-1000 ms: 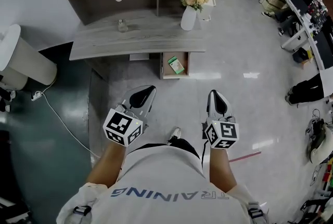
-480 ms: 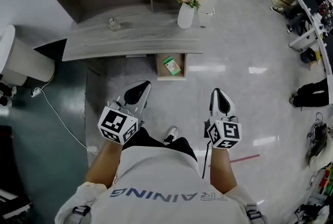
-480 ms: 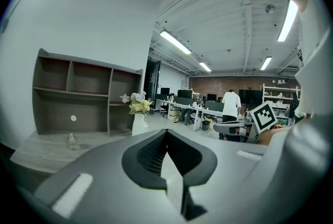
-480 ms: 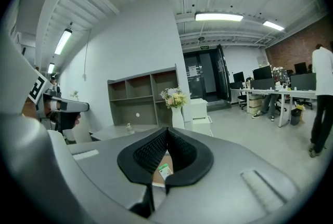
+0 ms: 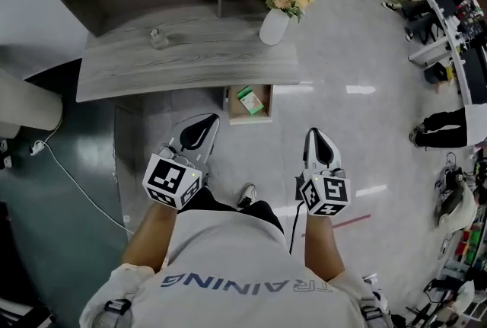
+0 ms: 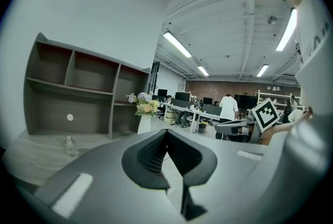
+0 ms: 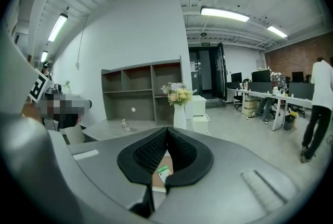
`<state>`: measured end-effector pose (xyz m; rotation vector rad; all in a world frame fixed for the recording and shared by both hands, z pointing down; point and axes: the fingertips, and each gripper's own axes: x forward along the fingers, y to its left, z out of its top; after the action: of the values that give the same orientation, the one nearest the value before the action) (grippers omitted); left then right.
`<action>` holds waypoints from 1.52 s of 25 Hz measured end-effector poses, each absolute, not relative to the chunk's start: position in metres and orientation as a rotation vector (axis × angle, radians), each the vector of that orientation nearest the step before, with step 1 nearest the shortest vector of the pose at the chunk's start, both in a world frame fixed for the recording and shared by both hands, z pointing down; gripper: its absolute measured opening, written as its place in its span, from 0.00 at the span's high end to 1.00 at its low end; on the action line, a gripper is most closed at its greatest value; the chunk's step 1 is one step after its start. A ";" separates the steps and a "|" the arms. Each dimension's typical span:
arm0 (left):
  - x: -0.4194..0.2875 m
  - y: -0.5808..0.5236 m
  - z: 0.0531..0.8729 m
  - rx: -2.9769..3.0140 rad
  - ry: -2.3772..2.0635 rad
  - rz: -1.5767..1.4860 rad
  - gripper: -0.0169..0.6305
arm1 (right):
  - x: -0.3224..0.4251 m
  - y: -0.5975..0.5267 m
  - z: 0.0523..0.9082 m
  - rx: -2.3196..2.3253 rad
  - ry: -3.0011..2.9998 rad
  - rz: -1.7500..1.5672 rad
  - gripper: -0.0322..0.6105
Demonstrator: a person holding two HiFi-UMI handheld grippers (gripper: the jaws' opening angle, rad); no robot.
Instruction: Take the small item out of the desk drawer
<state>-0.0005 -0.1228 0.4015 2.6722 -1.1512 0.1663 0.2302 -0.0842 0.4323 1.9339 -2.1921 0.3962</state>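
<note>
Person has closed in on the worktop point(image 5: 190, 60) over the last second. It sits larger and nearer in the head view, and the gap from both tools to the open drawer point(image 5: 258, 113) has shrunk. Approach only, no reach begun.

Left hand-held gripper point(image 5: 199, 127): jaws pressed together, nothing between them, short of the drawer and to its left.
Right hand-held gripper point(image 5: 316, 142): jaws together too, empty, short of the drawer and to its right.

Small green-and-white box point(image 5: 246, 100) lies flat on the drawer floor, untouched, in the part that sticks out from under the worktop's near edge. Either tool must open before it can take the box; my guess is the right, since the box shows just under its closed tips in its own view.

Hard to see:
- the drawer's far end runs under the worktop, so any contents there are hidden
- print on the box is too small to read
- the left gripper view shows no drawer; the tool's own body covers it
</note>
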 end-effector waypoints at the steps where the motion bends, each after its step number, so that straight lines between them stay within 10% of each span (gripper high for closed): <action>1: -0.010 -0.133 0.401 2.681 -1.143 0.164 0.98 | 0.221 -0.092 0.429 1.943 -2.183 0.382 0.92; 27: -0.013 -0.168 0.394 2.671 -1.153 0.179 0.98 | 0.209 -0.133 0.410 1.931 -2.275 0.339 0.91; 38: -0.001 -0.162 0.400 2.658 -1.118 0.187 0.98 | 0.199 -0.133 0.417 1.814 -2.293 0.333 0.55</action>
<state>-0.0014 -0.1622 0.4000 2.6578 -1.1181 0.1873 0.1989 -0.1331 0.4170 1.8141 -2.2928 0.3328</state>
